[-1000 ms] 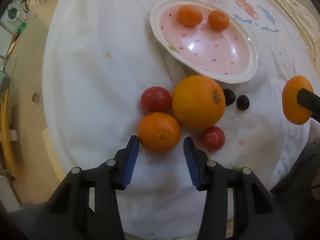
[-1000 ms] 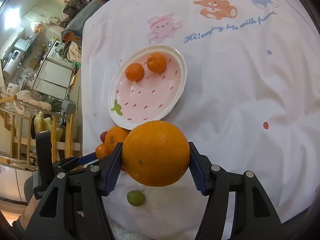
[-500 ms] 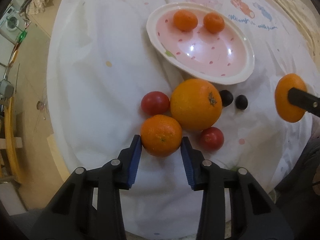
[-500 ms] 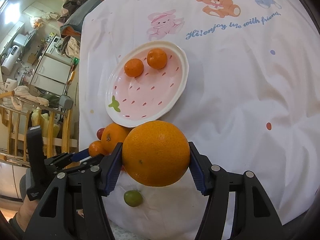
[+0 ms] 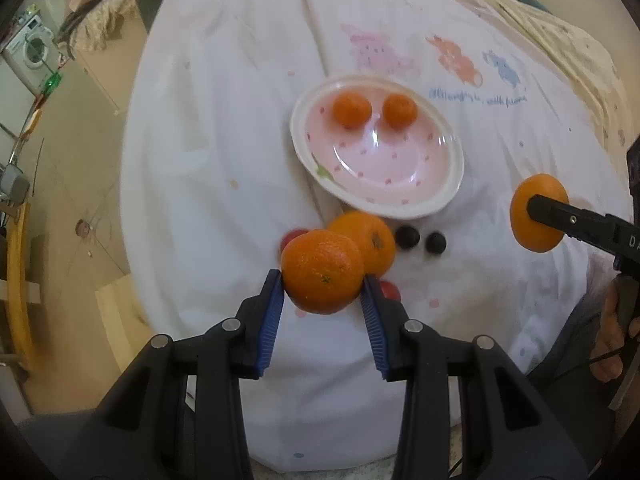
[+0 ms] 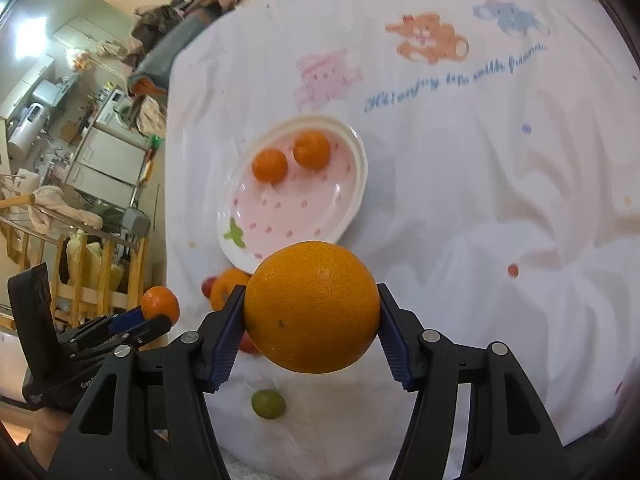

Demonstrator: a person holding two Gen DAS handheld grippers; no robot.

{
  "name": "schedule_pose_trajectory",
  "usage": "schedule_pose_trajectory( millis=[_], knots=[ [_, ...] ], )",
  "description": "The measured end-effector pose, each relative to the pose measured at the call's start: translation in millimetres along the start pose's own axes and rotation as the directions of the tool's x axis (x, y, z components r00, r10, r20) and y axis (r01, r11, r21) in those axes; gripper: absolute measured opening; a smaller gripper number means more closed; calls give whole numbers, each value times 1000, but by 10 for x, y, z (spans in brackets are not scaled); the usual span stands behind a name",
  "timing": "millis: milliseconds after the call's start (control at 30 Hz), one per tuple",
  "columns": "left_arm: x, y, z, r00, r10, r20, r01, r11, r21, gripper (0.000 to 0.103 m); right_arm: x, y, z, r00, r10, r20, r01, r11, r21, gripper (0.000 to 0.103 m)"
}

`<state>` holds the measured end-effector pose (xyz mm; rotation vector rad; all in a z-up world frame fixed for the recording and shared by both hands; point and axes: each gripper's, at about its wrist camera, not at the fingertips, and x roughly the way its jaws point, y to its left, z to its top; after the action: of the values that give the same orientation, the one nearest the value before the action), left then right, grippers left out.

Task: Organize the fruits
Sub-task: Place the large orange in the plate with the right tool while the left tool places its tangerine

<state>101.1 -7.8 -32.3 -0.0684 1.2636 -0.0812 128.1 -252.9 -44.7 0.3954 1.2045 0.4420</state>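
My left gripper (image 5: 322, 280) is shut on a mandarin (image 5: 322, 272) and holds it above the cloth; it also shows in the right wrist view (image 6: 160, 306). My right gripper (image 6: 312, 308) is shut on a large orange (image 6: 312, 306), seen at the right in the left wrist view (image 5: 538, 212). A pink spotted plate (image 5: 400, 196) holds two small mandarins (image 5: 352, 110) (image 5: 400, 111). In front of the plate lie another orange (image 5: 372, 240), red tomatoes (image 5: 390, 290) and two dark fruits (image 5: 407, 237).
A green fruit (image 6: 268, 403) lies on the white printed tablecloth (image 6: 480, 200) near the front edge. The table's left edge drops to the floor, with furniture and clutter beyond (image 6: 100, 160).
My left gripper closed on the mandarin and lifted it off the cloth. My right gripper kept its hold on the large orange and rose a little.
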Motion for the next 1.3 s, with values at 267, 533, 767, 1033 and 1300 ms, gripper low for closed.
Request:
schedule_pose_trajectory(
  millis=[267,533,767,1033,1300],
  knots=[
    [-147,7,321,997,30,72,-32,999,25,35,-151,82,273,996,18,86,-13,998,-68,64],
    [-33,-59,702,995,37,97,-42,998,45,35,30,94,589,997,18,80,-11,996,-86,64],
    [340,-125,935,997,20,81,-25,998,65,35,403,62,807,999,36,9,-36,997,-70,64],
    [796,-65,1044,999,-34,37,32,999,44,35,950,73,949,996,7,-93,-15,996,-86,64],
    [1074,-94,1086,998,-61,-16,62,995,74,35,1340,52,991,984,-11,-177,-2,997,-72,64]
  ],
)
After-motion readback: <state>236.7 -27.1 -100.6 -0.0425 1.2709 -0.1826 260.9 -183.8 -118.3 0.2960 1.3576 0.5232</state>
